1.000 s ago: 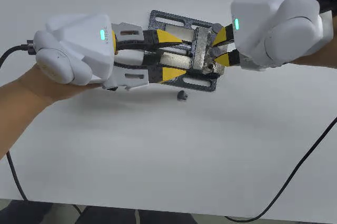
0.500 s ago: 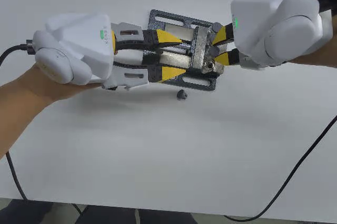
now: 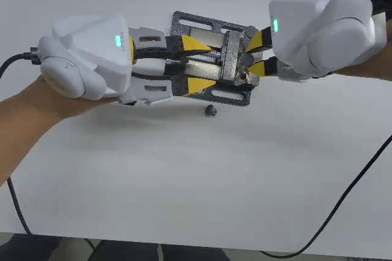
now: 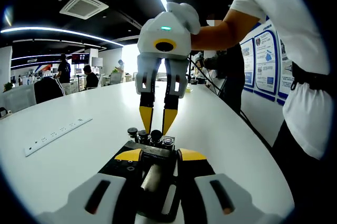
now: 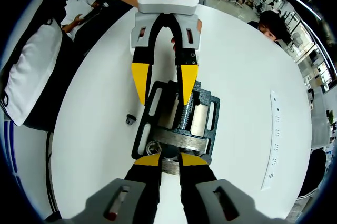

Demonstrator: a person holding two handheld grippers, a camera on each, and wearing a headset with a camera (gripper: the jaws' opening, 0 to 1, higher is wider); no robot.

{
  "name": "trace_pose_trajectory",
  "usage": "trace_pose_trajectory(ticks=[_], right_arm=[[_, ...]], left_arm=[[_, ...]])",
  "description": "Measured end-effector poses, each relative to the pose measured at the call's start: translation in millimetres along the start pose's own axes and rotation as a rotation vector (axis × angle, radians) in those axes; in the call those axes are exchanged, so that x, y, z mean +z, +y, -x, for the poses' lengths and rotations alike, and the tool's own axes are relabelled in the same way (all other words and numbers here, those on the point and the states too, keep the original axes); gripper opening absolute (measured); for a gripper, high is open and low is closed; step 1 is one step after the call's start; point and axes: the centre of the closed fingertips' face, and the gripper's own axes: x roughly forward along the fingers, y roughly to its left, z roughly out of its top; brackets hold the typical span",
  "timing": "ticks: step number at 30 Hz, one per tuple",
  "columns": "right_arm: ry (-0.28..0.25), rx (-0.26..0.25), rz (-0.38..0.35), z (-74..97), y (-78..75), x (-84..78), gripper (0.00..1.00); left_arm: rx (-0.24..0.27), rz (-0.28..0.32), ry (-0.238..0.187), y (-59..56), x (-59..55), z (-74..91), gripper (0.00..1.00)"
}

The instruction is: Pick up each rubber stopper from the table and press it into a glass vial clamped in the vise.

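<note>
Nearest the person, a black cable [image 3: 343,200] crosses the white bench [image 3: 184,181]. Beyond it, one rubber stopper [image 3: 211,110] lies loose on the bench, just in front of the vise [image 3: 228,94] and not touching it. The left gripper [image 3: 212,64] lies along the vise from the left. Its jaws stand well apart, one on each side of the vise screw, and hold nothing. At the other end of the vise, a row of glass vials [image 4: 168,141] stands clamped upright. The right gripper [image 3: 248,59] points at that row from the opposite side, its jaws drawn in against a second stopper [image 4: 156,134] that sits on a vial mouth. A power strip [image 4: 58,135] lies farther off on the bench.
</note>
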Motion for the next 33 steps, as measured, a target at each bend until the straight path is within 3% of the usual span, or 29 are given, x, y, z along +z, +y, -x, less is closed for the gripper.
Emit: trace_pose_trajectory(ticks=[33], right_arm=[[-0.011,0.006,0.051,0.9,-0.4,11.6,0.12]], left_arm=[[0.005,0.003,0.003,1.0,-2.2,0.9,0.22]])
